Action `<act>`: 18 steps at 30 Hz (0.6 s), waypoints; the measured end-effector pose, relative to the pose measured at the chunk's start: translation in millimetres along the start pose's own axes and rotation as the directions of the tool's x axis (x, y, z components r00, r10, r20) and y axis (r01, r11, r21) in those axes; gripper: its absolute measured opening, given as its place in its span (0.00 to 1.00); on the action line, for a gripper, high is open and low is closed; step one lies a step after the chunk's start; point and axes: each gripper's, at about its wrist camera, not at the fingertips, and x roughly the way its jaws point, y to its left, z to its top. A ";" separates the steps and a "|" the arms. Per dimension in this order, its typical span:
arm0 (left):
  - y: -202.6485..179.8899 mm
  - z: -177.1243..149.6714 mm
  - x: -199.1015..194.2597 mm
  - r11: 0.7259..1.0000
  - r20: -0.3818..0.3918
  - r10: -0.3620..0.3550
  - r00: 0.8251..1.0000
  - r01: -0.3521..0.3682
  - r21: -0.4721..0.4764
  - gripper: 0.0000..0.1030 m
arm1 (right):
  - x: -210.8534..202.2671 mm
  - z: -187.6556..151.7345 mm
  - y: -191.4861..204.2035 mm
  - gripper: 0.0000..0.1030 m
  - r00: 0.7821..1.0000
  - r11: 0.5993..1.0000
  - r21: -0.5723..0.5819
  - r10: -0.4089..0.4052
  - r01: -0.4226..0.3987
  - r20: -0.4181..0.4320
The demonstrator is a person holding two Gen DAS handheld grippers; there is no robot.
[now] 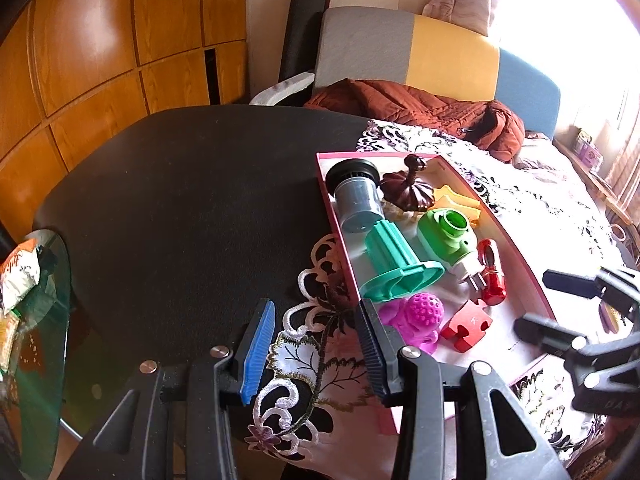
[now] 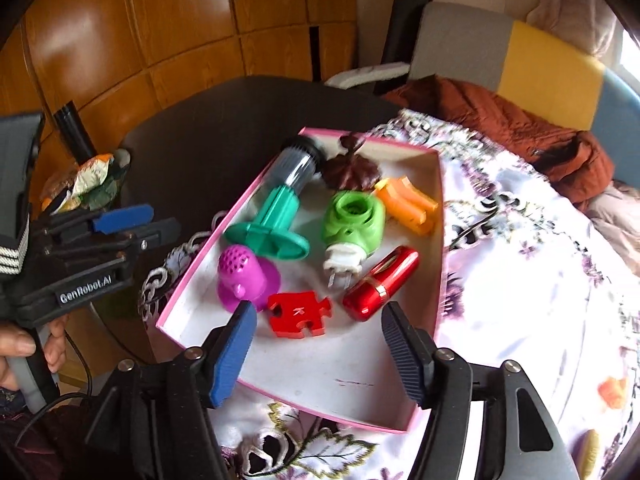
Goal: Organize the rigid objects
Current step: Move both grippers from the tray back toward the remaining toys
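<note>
A pink-rimmed box (image 2: 208, 240) (image 1: 332, 208) on the table holds several rigid objects: a grey cylinder (image 2: 294, 166), a teal spool (image 2: 268, 228), a green plug-in device (image 2: 352, 220), an orange clip (image 2: 408, 204), a red cylinder (image 2: 380, 284), a red puzzle piece (image 2: 300, 314), a magenta toy (image 2: 244, 276) and a brown lid (image 2: 350, 168). My right gripper (image 2: 316, 356) is open and empty over the box's near end. My left gripper (image 1: 316, 352) is open and empty, just left of the box over the lace cloth. Each gripper shows in the other's view, the left one (image 2: 136, 224) and the right one (image 1: 560, 304).
A black round table (image 1: 192, 184) carries a floral lace cloth (image 2: 520, 248). A rust quilted jacket (image 1: 420, 108) lies on a grey-yellow-blue sofa (image 1: 400, 48) behind. A glass side table (image 1: 52, 320) with snack packets stands left. Wooden panels line the wall.
</note>
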 end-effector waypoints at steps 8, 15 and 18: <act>-8.5 0.6 -3.7 1.000 0.006 0.002 1.000 -0.003 0.028 0.41 | -32.9 2.0 -41.5 0.70 0.993 0.992 0.070 -0.107 0.103 0.058; -20.6 0.5 -6.6 0.998 0.011 -0.003 1.000 0.003 0.065 0.41 | -58.4 -9.8 -104.1 0.74 0.966 0.948 0.210 -0.254 0.239 0.050; -25.8 0.6 -8.3 0.996 0.015 -0.006 1.000 0.005 0.085 0.41 | -69.5 -18.6 -138.6 0.74 0.943 0.911 0.269 -0.331 0.312 0.026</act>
